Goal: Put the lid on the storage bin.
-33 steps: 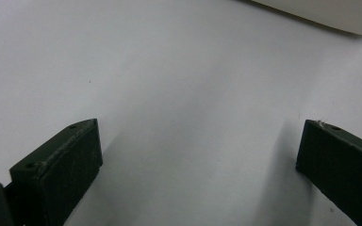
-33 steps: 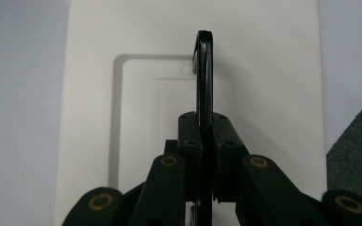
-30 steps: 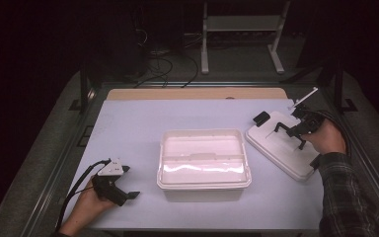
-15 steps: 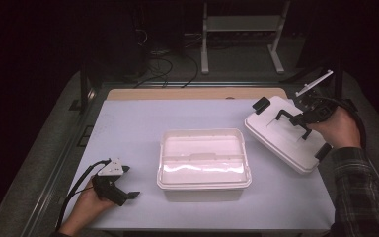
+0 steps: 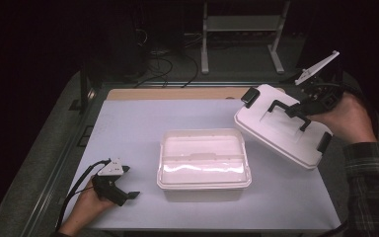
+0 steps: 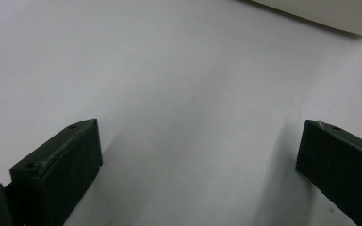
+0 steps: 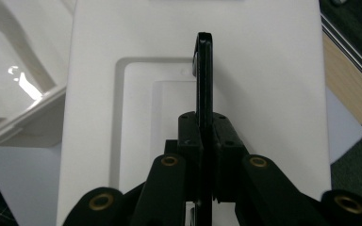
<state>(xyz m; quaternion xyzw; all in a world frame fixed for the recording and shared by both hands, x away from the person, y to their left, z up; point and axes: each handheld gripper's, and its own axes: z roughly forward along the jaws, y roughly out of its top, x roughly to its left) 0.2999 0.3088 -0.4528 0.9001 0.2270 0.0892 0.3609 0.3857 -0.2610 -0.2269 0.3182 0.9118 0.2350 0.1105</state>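
A white open box (image 5: 203,160) stands at the middle of the table, its inside showing. To its right a white lid (image 5: 282,129) with black end clips hangs tilted in the air. My right gripper (image 5: 301,109) is shut on the lid's black handle (image 7: 203,70), which runs thin between its two pads in the right gripper view. A corner of the box (image 7: 14,94) shows at the left of that view. My left gripper (image 5: 128,187) rests on the table at the front left, its fingers (image 6: 66,160) wide apart over bare table, with the box's edge (image 6: 320,12) ahead.
A white sheet (image 5: 128,128) covers the table, with a wooden strip (image 5: 177,94) along its far edge. Metal rails run down both sides. Behind the table are cables and a white stand (image 5: 242,29) on the dark floor.
The right hand has lifted the lid off the table, up and a little toward the far right, tilting it. The left gripper has stayed where it was.
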